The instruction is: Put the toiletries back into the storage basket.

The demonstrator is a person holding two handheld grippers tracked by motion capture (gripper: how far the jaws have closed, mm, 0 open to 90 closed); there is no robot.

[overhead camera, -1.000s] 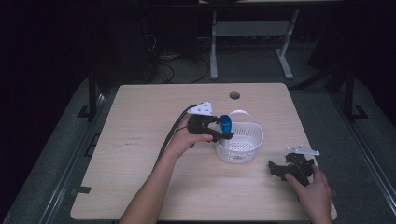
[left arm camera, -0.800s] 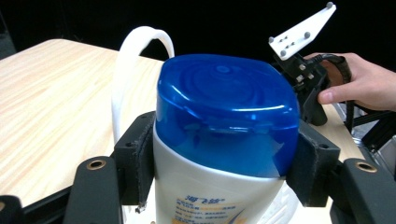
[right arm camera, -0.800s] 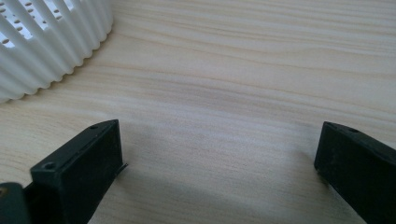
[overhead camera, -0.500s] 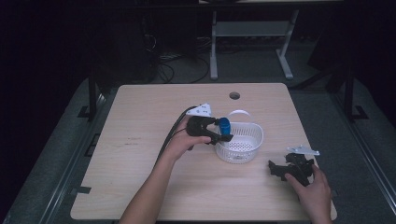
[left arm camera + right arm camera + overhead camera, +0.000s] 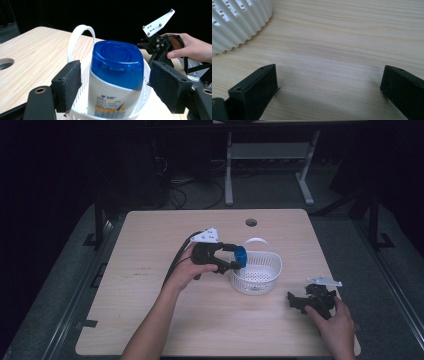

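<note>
A white bottle with a blue cap (image 5: 116,72) stands upright in the white slotted basket (image 5: 270,270), at its left rim. My left gripper (image 5: 236,257) reaches in from the left with one jaw on each side of the bottle (image 5: 240,255). Its jaws have just been opening. In the left gripper view a gap shows between each pad and the bottle, so the left gripper (image 5: 117,82) is open. My right gripper (image 5: 297,301) rests on the table right of the basket, open, with bare wood between its fingers (image 5: 329,87).
The basket's handle (image 5: 75,40) arches up behind the bottle. Its ribbed wall (image 5: 234,22) lies just left of and beyond the right gripper. A round cable hole (image 5: 251,222) sits near the table's far edge. Bare wood spreads left of the hands.
The left gripper's jaws have spread away from the bottle, which stays in the basket. Neither hand has shifted noticeably.
</note>
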